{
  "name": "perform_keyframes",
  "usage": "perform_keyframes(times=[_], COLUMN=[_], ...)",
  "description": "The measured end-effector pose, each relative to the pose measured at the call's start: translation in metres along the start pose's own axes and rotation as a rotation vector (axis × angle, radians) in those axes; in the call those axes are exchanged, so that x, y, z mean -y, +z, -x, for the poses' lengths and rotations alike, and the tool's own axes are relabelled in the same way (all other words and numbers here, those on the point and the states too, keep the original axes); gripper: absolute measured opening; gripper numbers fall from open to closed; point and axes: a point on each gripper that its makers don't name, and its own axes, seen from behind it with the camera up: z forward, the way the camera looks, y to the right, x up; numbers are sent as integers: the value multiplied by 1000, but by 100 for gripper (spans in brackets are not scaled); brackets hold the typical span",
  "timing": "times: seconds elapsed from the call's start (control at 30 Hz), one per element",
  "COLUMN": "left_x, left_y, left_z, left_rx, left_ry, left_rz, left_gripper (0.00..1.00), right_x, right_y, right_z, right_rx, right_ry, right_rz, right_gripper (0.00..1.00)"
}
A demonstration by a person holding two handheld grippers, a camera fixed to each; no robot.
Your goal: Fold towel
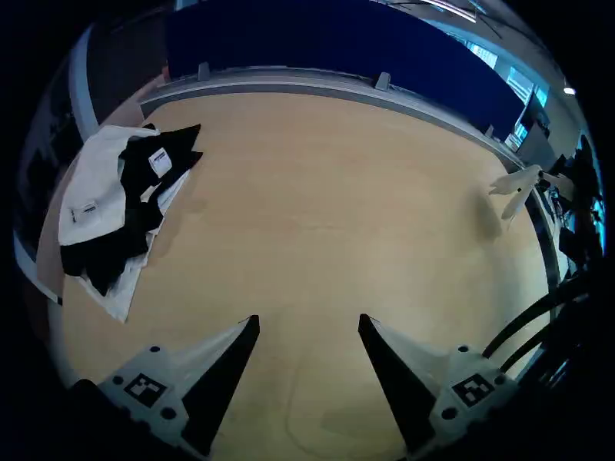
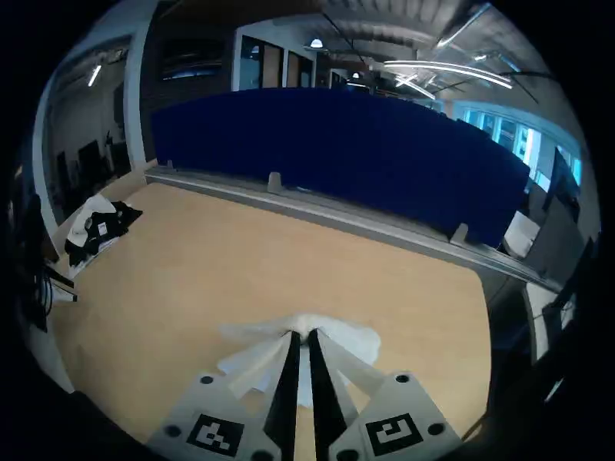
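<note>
The left gripper [image 1: 307, 323] is over the bare table [image 1: 323, 200] with its fingers apart. The right gripper [image 2: 302, 334] has its fingers clamped on a white towel [image 2: 350, 336] bunched at their tips. A cloth pile [image 1: 123, 207] lies at the table's far left edge.

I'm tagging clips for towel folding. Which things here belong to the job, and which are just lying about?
Job: towel, pinched in the right gripper; left gripper, open; table.
Lying about: cloth pile, black and white, at the table's edge; blue divider.
</note>
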Motion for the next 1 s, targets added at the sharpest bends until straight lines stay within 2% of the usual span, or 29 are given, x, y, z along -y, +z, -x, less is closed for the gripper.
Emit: perform_keyframes(times=[0.6,1.0], left_x=[11,20], left_y=[-11,-10], left_z=[4,7], left_rx=[-2,0], left_ry=[-22,-27], left_rz=[-28,-45], left_gripper=[96,96], right_x=[6,8], right_y=[44,61], right_z=[-26,-30], right_rx=[-31,-58], right_ry=[-8,3], right_rz=[-25,-29], right_gripper=[8,8])
